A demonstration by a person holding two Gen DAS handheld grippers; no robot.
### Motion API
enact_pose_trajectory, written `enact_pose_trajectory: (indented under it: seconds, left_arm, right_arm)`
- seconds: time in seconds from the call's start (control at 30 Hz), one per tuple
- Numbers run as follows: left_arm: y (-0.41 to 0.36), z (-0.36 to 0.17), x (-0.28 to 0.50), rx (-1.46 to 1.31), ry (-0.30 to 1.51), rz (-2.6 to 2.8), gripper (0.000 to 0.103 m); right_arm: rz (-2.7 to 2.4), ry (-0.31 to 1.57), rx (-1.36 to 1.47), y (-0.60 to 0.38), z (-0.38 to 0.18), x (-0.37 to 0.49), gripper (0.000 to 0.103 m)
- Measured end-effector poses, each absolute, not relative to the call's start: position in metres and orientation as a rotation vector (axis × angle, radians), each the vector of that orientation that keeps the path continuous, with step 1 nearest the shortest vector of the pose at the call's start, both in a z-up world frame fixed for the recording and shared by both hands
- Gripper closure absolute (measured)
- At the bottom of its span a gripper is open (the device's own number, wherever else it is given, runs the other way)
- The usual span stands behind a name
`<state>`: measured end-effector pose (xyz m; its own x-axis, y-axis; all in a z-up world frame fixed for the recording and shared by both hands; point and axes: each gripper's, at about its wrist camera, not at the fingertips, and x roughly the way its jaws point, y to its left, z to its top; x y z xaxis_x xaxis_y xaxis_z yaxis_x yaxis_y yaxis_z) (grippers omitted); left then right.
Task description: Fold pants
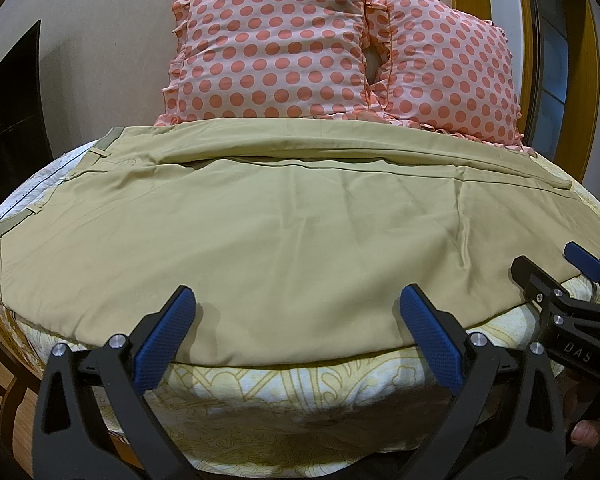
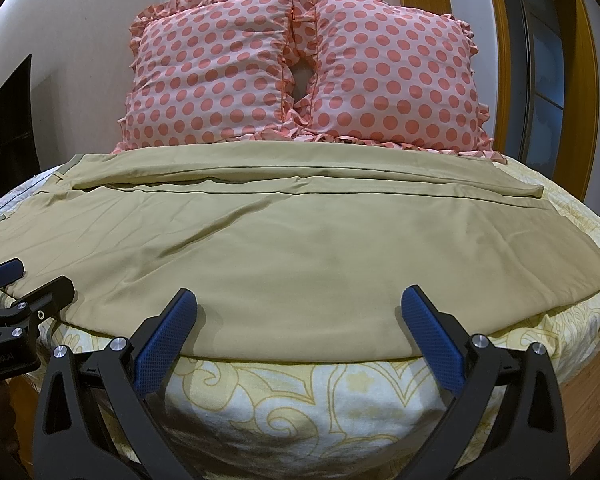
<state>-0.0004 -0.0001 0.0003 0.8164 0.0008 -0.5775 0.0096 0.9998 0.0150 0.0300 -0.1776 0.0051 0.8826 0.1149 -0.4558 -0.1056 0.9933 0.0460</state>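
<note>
Khaki pants (image 1: 284, 224) lie spread flat across the bed, waistband at the left, leg hems at the right; they also show in the right wrist view (image 2: 300, 240). My left gripper (image 1: 300, 312) is open and empty, just in front of the pants' near edge. My right gripper (image 2: 300, 312) is open and empty at the same near edge, further right. The right gripper shows in the left wrist view (image 1: 548, 268) at the right. The left gripper shows in the right wrist view (image 2: 36, 276) at the left.
Two pink polka-dot pillows (image 1: 276, 48) (image 2: 388, 76) stand against the wall behind the pants. A yellow-patterned bedsheet (image 1: 300, 396) covers the bed. A wooden door frame (image 2: 424, 8) is at the right, dark furniture (image 2: 8, 128) at the left.
</note>
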Motion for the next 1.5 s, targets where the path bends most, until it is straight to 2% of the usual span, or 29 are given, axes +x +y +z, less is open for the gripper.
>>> enact_pose_trajectory:
  seconds: [0.23, 0.3, 0.4, 0.53, 0.7, 0.73, 0.8, 0.87, 1.0, 1.13, 1.17, 1.2, 1.27, 1.3, 1.33, 1.5]
  left_arm:
    - [0.001, 0.002, 0.001, 0.014, 0.632, -0.016, 0.002]
    - [0.007, 0.007, 0.004, -0.012, 0.654, -0.042, 0.002]
    - [0.022, 0.033, 0.013, -0.035, 0.625, -0.029, 0.002]
    - [0.031, 0.056, 0.029, -0.029, 0.578, 0.007, 0.002]
    - [0.024, 0.061, 0.058, 0.003, 0.569, 0.021, 0.002]
    - [0.023, 0.061, 0.061, 0.003, 0.571, 0.019, 0.002]
    - [0.023, 0.063, 0.071, 0.003, 0.569, 0.013, 0.002]
    - [0.022, 0.063, 0.076, 0.005, 0.567, 0.013, 0.002]
    - [0.024, 0.059, 0.09, -0.002, 0.582, 0.005, 0.002]
    - [0.026, 0.051, 0.099, -0.011, 0.609, -0.006, 0.002]
    - [0.026, 0.049, 0.1, -0.012, 0.615, -0.008, 0.002]
    - [0.026, 0.048, 0.101, -0.013, 0.618, -0.01, 0.002]
    - [0.028, 0.047, 0.101, -0.021, 0.621, -0.013, 0.002]
    - [0.029, 0.047, 0.101, -0.025, 0.621, -0.014, 0.002]
    - [0.03, 0.047, 0.1, -0.031, 0.621, -0.016, 0.002]
    - [0.038, 0.05, 0.092, -0.038, 0.6, -0.007, 0.002]
  right_arm:
    - [0.146, 0.506, 0.007, -0.179, 0.011, 0.034, 0.001]
    - [0.151, 0.532, 0.005, -0.189, 0.024, 0.041, 0.001]
    - [0.079, 0.455, 0.018, -0.224, 0.065, 0.062, 0.001]
    - [-0.056, 0.48, 0.115, -0.289, 0.108, 0.146, 0.001]
    - [-0.246, 0.681, 0.228, -0.354, 0.096, 0.28, 0.001]
    - [-0.291, 0.729, 0.256, -0.368, 0.089, 0.309, 0.004]
    - [-0.353, 0.794, 0.298, -0.389, 0.078, 0.348, 0.022]
    - [-0.432, 0.86, 0.355, -0.411, 0.064, 0.39, 0.029]
    - [-0.522, 0.934, 0.461, -0.437, 0.039, 0.43, 0.036]
    - [-0.598, 0.918, 0.357, -0.439, 0.027, 0.446, 0.041]
    - [-0.589, 0.902, 0.361, -0.441, 0.025, 0.446, 0.045]
    - [-0.59, 0.888, 0.364, -0.444, 0.021, 0.445, 0.058]
    - [-0.583, 0.855, 0.362, -0.451, 0.017, 0.437, 0.076]
    - [-0.562, 0.839, 0.385, -0.456, 0.014, 0.431, 0.089]
    - [-0.512, 0.81, 0.447, -0.466, 0.012, 0.422, 0.096]
    - [-0.28, 0.609, 0.704, -0.492, 0.022, 0.353, 0.099]
